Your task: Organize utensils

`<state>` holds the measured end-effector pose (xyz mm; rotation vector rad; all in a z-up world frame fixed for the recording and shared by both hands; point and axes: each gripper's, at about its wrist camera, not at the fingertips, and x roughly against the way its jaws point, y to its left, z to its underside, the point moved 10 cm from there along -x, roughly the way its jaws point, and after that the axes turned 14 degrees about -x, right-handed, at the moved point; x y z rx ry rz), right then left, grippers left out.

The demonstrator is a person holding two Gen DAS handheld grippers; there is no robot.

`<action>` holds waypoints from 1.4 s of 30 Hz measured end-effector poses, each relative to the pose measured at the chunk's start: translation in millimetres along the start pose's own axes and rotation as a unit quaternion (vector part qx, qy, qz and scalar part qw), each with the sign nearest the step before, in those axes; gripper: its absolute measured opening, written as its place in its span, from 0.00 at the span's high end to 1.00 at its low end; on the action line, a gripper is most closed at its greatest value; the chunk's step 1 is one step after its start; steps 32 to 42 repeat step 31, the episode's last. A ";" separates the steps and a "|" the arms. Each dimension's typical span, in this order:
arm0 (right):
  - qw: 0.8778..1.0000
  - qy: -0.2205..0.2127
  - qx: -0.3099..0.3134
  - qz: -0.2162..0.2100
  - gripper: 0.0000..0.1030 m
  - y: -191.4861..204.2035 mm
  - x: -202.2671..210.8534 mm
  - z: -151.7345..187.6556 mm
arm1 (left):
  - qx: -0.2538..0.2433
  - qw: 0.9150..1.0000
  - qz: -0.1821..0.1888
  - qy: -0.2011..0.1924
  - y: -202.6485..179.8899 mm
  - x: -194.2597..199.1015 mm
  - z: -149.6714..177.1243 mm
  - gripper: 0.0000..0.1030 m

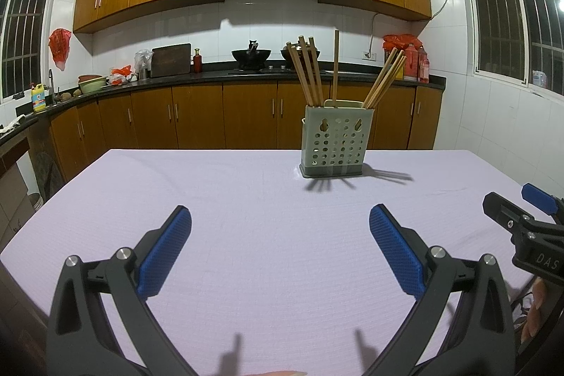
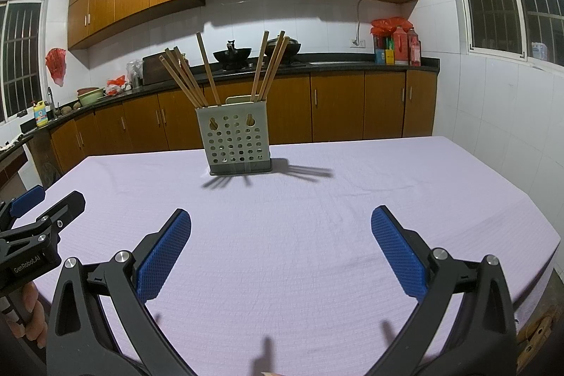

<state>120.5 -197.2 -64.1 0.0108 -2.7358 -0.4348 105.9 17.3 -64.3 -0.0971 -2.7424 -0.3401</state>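
Note:
A pale green perforated utensil holder (image 1: 333,143) stands upright on the far part of the lilac-covered table (image 1: 246,235); it also shows in the right wrist view (image 2: 235,143). Several wooden chopsticks (image 1: 310,69) stand in it, fanned left, middle and right (image 2: 187,80). My left gripper (image 1: 280,221) is open and empty, held above the near part of the table, well short of the holder. My right gripper (image 2: 281,221) is open and empty too, beside the left one. Each gripper shows at the edge of the other's view: the right one (image 1: 507,203) and the left one (image 2: 46,199).
The table (image 2: 317,235) ends at its far edge behind the holder and at a right edge near the tiled wall. Behind it run brown kitchen cabinets (image 1: 211,118) and a dark counter with woks (image 1: 251,53), bottles (image 1: 417,62) and a cutting board (image 1: 171,60).

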 end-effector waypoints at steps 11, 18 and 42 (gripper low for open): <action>1.000 0.000 -0.001 0.001 0.02 0.8 -0.3 0.4 | 0.001 1.000 0.000 0.001 1.0 -0.6 1.4 0.04; 1.000 0.001 -0.001 0.001 0.02 1.2 0.1 0.7 | 0.001 1.000 0.000 0.002 4.2 0.1 4.5 0.04; 1.000 0.001 -0.001 0.001 0.02 1.1 -0.2 -0.8 | 0.003 1.000 0.002 0.007 9.3 0.9 9.4 0.04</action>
